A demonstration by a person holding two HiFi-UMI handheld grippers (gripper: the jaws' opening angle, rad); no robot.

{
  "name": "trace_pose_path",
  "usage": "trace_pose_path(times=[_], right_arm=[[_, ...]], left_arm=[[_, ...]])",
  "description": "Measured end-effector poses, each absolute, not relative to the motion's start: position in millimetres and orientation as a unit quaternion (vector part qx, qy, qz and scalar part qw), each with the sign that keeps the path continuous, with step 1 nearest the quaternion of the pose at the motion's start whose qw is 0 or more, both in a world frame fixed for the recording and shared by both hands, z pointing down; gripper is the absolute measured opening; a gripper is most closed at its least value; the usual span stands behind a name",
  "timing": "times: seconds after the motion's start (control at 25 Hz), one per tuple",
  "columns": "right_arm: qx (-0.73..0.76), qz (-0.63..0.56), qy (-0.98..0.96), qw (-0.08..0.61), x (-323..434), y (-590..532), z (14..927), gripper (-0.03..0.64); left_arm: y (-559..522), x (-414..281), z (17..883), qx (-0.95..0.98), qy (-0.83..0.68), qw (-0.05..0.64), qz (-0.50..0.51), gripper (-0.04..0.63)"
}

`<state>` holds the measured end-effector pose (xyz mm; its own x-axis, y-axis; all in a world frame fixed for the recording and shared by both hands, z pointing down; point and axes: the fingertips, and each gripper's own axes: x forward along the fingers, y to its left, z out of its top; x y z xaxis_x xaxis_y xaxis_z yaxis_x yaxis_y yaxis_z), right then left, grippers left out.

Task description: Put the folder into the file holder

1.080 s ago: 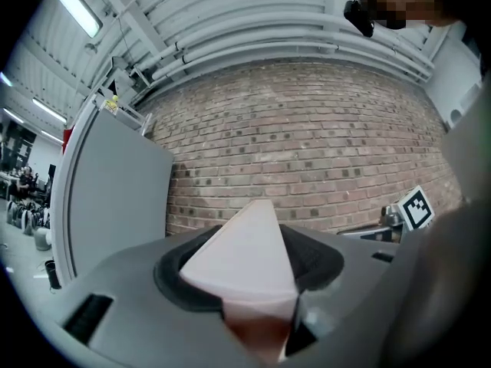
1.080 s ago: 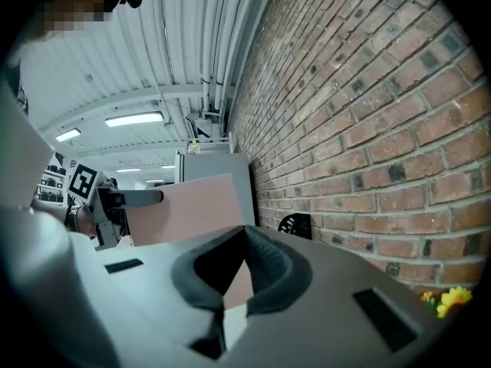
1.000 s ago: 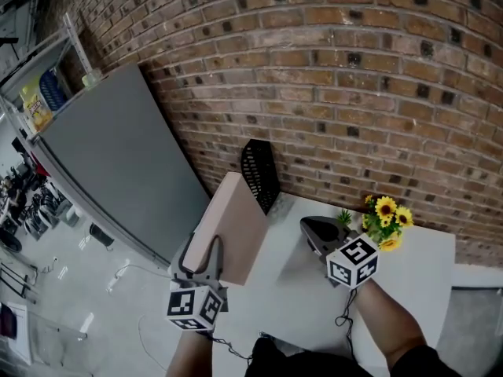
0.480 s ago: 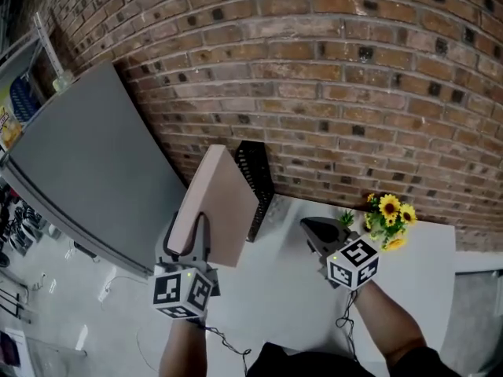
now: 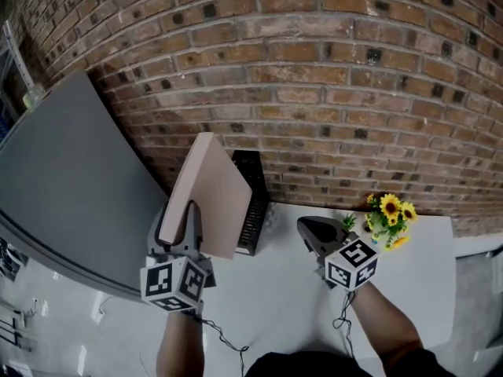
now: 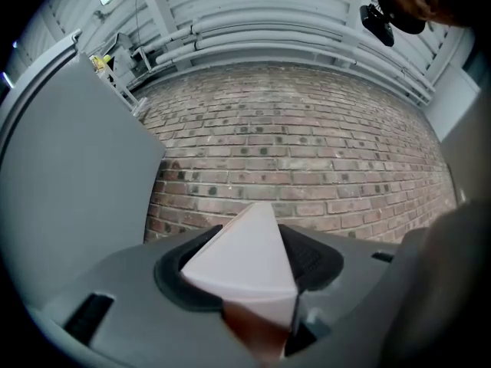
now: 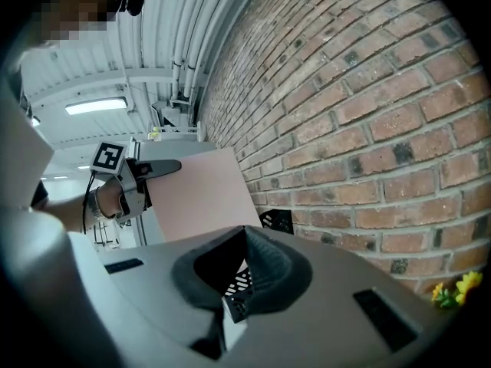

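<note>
Brick wall (image 5: 314,93) is seen behind a white table (image 5: 283,289), on which one file holder (image 5: 255,210) is set. One folder (image 5: 208,191) is held tilted just left of the holder, clamped near its lower edge by the wide-set left gripper (image 5: 179,214), long axis rising toward the wall. Right of the holder, the right gripper (image 5: 308,228) is kept closed, empty.

— Where does my head view sit?
— Above, looking steeply down on the table (image 5: 267,285). My gripper views sit close behind their jaws; all three share the brick wall (image 5: 314,93) and folder (image 5: 208,191).
</note>
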<state>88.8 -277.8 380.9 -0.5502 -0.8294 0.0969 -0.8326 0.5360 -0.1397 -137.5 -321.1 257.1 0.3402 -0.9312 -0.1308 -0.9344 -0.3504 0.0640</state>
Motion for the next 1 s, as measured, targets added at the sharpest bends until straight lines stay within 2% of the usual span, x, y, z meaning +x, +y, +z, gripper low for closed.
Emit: trace_pose_path(times=[0.88, 1.0], right_arm=[[0.548, 0.094, -0.831, 0.021, 73.0, -296.3, 398.2, 0.003], [0.553, 0.095, -0.828, 0.024, 71.6, -298.1, 401.8, 0.003]], left_arm=[[-415.4, -127.9, 301.6, -0.837, 0.538, -0.043, 0.093, 0.215], [-423.6, -124.3, 312.7, -0.836, 0.541, -0.042, 0.088, 0.196]])
